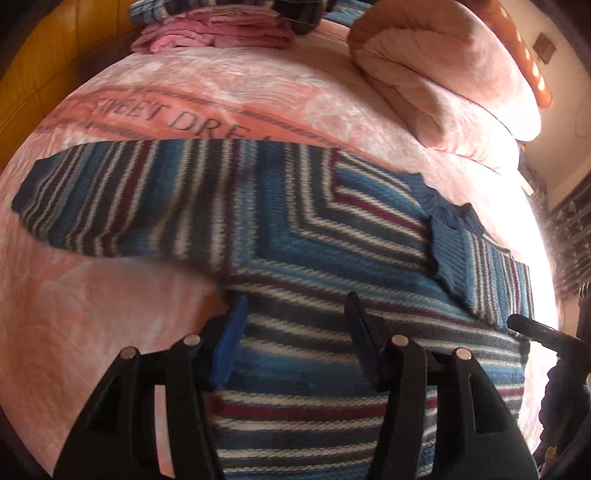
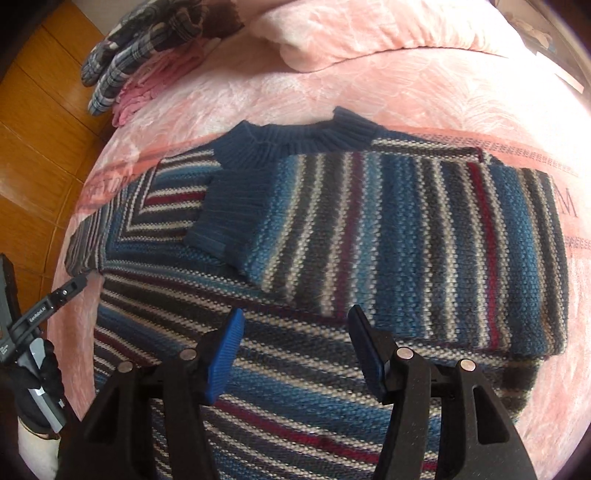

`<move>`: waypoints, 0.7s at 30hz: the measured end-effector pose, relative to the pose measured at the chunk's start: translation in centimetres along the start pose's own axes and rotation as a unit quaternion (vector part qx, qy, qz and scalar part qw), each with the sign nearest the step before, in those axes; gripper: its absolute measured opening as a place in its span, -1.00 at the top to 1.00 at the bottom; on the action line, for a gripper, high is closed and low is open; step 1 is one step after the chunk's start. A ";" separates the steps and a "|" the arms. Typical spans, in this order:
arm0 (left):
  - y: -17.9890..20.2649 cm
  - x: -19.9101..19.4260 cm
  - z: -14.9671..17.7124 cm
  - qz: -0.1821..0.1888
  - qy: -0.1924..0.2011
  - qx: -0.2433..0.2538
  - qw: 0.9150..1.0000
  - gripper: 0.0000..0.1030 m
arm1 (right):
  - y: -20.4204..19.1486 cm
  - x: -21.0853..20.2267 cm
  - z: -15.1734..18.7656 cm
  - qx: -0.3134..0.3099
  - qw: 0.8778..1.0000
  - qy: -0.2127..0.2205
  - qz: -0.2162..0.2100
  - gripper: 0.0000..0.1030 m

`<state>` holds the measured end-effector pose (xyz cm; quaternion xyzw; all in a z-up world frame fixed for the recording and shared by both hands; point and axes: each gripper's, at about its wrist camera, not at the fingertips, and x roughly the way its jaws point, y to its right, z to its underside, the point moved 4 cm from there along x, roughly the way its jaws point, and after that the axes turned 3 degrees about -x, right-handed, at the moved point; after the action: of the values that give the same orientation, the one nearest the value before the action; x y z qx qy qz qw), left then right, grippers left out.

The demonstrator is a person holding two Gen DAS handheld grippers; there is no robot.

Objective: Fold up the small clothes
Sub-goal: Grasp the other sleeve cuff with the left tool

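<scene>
A striped sweater [image 1: 314, 236] lies flat on a pink blanket [image 1: 229, 77] that covers the bed. Its body runs lengthwise away from both cameras, hem nearest them and collar [image 2: 306, 138] at the far end. In the right wrist view one sleeve [image 2: 406, 236] is folded across the chest, its long axis crossways to the body and its ribbed cuff [image 2: 229, 221] pointing left, just below the collar. In the left wrist view the other sleeve [image 1: 147, 199] stretches straight out to the left, flat on the blanket, cuff end pointing away from the body.

The left gripper [image 1: 295, 332] hovers over the lower body near the armpit of the outstretched sleeve, its jaws apart with nothing between them. The right gripper [image 2: 295, 343] hangs over the lower body just below the folded sleeve, jaws likewise spread and empty.

At the far edge of the bed sits a pile of folded clothes [image 1: 221, 33], pink ones beneath a plaid piece [image 2: 144, 40]. A folded pink quilt [image 1: 443, 66] lies well beyond the collar.
</scene>
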<state>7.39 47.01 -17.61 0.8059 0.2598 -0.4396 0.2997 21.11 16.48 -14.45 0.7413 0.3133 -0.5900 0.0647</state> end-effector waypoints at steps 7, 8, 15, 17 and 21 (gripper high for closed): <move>-14.6 -0.8 -3.7 -0.034 0.030 -0.151 0.988 -0.05 | -6.7 4.1 0.7 -0.046 0.998 -0.040 -0.007 -0.15; -16.0 -0.6 -4.2 -0.032 0.035 -0.169 0.984 -0.05 | -7.0 4.6 0.7 -0.046 0.998 -0.044 -0.004 -0.15; -22.9 1.4 -6.7 0.008 0.049 -0.290 0.956 -0.02 | -7.8 6.6 1.0 -0.054 0.997 -0.049 0.015 -0.26; -24.1 1.9 -7.3 0.019 0.058 -0.305 0.950 -0.01 | -7.7 6.6 1.1 -0.056 0.997 -0.045 0.016 -0.26; -25.2 2.7 -8.3 0.033 0.065 -0.317 0.946 -0.01 | -7.7 6.9 1.2 -0.058 0.998 -0.038 0.013 -0.32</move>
<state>-3.88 70.59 -22.74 0.7045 0.3777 -0.2710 0.5362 16.67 24.71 -19.04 0.7171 0.3344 -0.5982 0.1270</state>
